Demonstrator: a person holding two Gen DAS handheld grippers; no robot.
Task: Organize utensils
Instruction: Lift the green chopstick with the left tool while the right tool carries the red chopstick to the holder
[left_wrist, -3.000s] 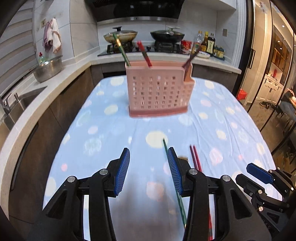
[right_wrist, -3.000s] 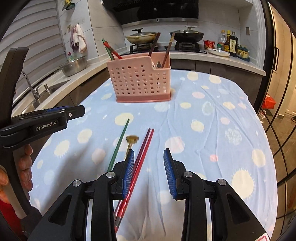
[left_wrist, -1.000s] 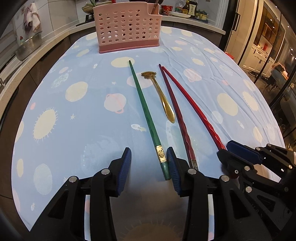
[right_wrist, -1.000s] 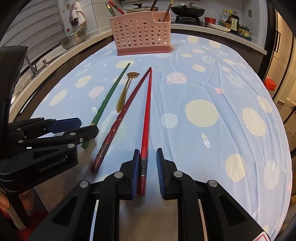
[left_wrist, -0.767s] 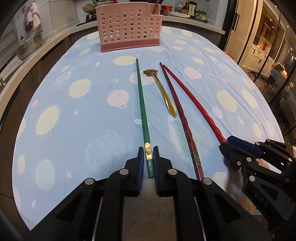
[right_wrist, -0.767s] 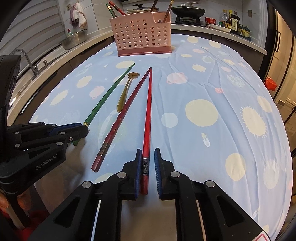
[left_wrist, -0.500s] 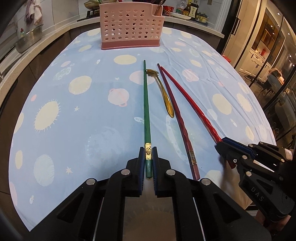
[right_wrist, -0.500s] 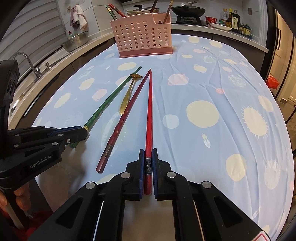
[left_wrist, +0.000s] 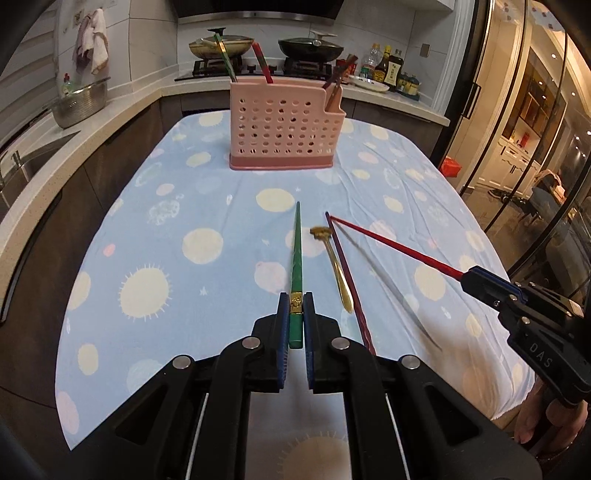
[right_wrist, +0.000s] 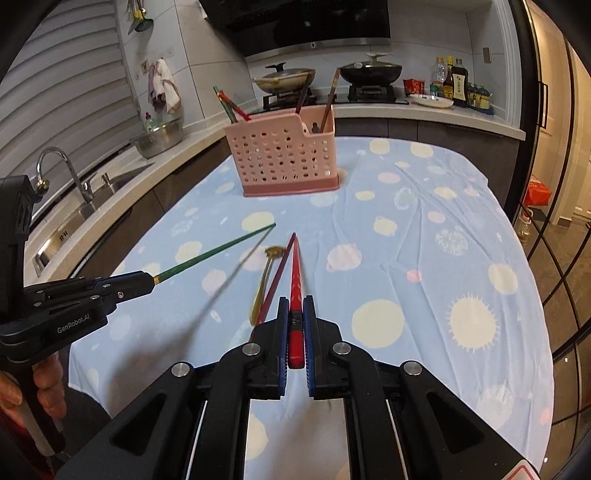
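Chopsticks look light, stiff and slick, so pinching near the thick butt end makes sense. Left gripper (left_wrist: 295, 314) jaws pinch the green chopstick (left_wrist: 296, 254), right gripper (right_wrist: 295, 317) jaws pinch the red chopstick (right_wrist: 295, 280); both stick out ahead toward the rack (left_wrist: 284, 129).

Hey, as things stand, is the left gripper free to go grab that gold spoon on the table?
Probably not yet. The left gripper is shut on the green chopstick, so it has no free jaws. The gold spoon itself lies uncovered beside the dark red chopstick.
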